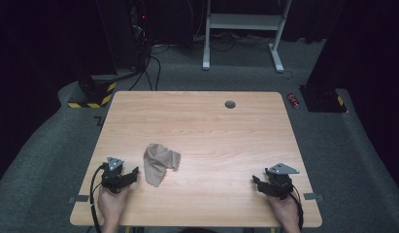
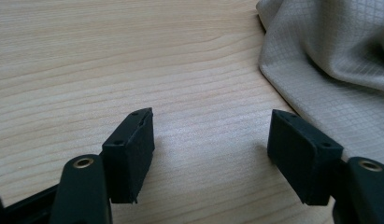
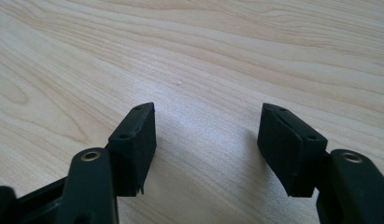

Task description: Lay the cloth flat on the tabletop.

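Both hands came in from the bottom edge of the high view, each wrapped round a gripper low over the bench [image 1: 197,121]. Left gripper [image 1: 134,175] sat at the near left part of the bench, jaws aimed right toward the cloth; its jaws were spread apart with nothing between them, bare wood in the gap in the left gripper view [image 2: 210,135]. Right gripper [image 1: 256,181] sat at the near right, well apart from the cloth, jaws aimed left and released too, empty, wood grain only in the gap [image 3: 208,130]. Beige cloth [image 1: 158,162] lay crumpled on the bench left of centre, just beside the left gripper; in the left gripper view the cloth [image 2: 330,60] showed a fine grid weave and folds, near the right-hand jaw; contact unclear. No containers on the bench.
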### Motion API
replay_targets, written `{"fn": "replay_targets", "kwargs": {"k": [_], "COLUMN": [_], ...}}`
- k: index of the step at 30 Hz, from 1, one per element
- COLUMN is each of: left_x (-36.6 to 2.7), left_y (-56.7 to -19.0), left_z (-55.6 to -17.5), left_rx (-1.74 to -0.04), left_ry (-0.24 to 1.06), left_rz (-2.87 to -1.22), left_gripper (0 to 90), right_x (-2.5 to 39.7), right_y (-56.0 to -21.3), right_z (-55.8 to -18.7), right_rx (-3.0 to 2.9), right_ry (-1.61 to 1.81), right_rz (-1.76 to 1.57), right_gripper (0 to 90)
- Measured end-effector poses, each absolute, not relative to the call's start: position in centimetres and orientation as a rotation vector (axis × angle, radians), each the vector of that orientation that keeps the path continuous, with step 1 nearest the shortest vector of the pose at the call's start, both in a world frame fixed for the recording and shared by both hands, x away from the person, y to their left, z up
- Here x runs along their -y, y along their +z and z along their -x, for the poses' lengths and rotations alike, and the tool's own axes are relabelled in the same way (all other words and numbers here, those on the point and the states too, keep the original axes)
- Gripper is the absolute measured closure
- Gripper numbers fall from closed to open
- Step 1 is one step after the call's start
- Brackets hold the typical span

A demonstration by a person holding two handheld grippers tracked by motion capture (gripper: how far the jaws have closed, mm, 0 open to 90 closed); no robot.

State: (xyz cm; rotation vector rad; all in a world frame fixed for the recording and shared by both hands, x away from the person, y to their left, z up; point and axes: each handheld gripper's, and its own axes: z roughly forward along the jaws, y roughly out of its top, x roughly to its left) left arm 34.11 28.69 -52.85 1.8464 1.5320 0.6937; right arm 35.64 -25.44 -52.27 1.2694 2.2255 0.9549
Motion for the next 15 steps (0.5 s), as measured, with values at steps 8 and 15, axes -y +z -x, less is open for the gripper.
{"fn": "replay_targets", "kwargs": {"k": [8, 15], "left_x": [-28.71, -28.83], "left_y": [-52.85, -52.86], "left_z": [-34.11, -34.12], "left_rx": [-1.532, -1.525], "left_ry": [0.689, 0.668], "left_rz": [-1.842, -1.834], "left_gripper": [31.7, 30.0], "right_x": [25.56, 25.55], "right_y": [-52.28, -52.27], "right_z": [-35.72, -35.73], "right_rx": [-2.217, -2.216], "right_ry": [0.954, 0.953], "right_rz": [-1.280, -1.284], "right_gripper": [36.1, 36.0]}}
